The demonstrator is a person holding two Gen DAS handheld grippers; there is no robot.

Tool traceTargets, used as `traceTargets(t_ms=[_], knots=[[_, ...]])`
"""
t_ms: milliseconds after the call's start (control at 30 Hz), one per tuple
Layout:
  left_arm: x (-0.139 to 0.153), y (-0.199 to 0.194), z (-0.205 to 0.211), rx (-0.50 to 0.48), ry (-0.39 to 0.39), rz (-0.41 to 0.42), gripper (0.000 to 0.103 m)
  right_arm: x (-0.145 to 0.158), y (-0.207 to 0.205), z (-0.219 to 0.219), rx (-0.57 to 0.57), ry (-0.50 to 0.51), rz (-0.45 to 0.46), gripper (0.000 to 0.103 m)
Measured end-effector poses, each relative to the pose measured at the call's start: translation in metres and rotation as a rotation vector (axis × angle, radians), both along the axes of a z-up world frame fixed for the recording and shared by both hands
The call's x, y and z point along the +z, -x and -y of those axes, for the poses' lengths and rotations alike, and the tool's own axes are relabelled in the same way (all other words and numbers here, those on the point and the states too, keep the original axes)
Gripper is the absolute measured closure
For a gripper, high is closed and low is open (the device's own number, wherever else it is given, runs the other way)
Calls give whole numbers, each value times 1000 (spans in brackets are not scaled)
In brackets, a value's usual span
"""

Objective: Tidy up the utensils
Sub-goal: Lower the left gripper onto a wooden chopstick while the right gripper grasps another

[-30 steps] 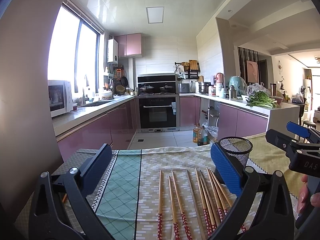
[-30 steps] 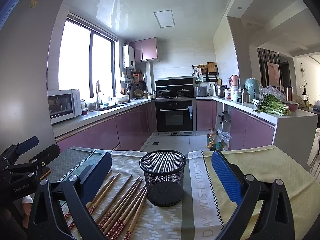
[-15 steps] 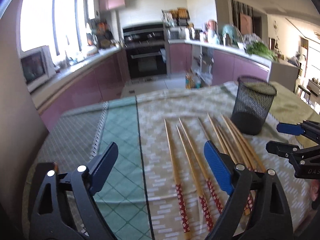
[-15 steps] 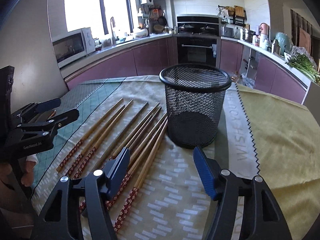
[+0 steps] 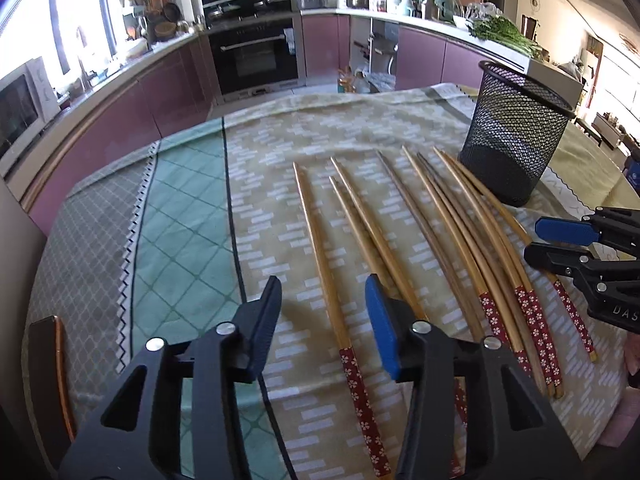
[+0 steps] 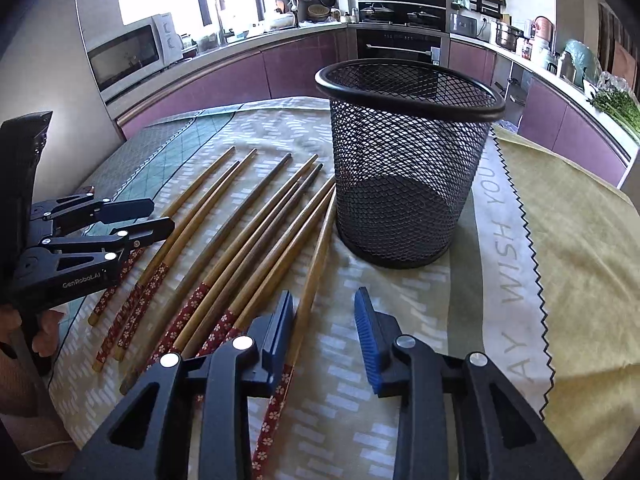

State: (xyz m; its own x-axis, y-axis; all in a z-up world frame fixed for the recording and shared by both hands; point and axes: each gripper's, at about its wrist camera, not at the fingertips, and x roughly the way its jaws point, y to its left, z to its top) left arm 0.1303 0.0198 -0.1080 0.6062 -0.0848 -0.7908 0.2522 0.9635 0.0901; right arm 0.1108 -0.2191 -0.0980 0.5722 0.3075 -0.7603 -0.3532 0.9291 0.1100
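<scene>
Several wooden chopsticks point(image 5: 400, 248) with red flowered ends lie side by side on the tablecloth; they also show in the right wrist view point(image 6: 224, 248). A black mesh cup point(image 5: 514, 136) stands upright at their far right tips; it also shows in the right wrist view point(image 6: 404, 160). My left gripper point(image 5: 324, 312) is open and empty, low over the leftmost chopstick point(image 5: 320, 264). My right gripper point(image 6: 324, 320) is open and empty, its left finger beside the rightmost chopstick point(image 6: 308, 292), just short of the cup.
The patterned tablecloth point(image 5: 180, 220) covers a round table. A brown phone-like object point(image 5: 50, 368) lies at its left edge. Kitchen counters point(image 6: 240, 52) and an oven point(image 5: 252, 60) stand beyond the far edge.
Both grippers have tilted down and dropped towards the table, close over the chopsticks. Their jaws stand narrower than before, though open.
</scene>
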Motion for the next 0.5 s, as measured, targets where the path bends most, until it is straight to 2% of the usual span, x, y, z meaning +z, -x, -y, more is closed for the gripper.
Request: traceTargets(t_ms=[233, 300, 400, 433, 500], knots=[[-2, -27, 2, -14, 16, -7, 73, -1, -21, -11, 28, 7, -11, 68], [-3, -31, 5, -16, 13, -5, 80, -2, -24, -15, 30, 18, -4, 68], [-4, -31, 8, -12, 27, -2, 91, -2, -27, -14, 18, 2, -8, 79], [-4, -30, 9, -10, 36, -2, 93, -2, -28, -11, 12, -15, -13, 89], [-3, -31, 10, 1, 48, -1, 95, -2, -30, -6, 13, -52, -32, 95]])
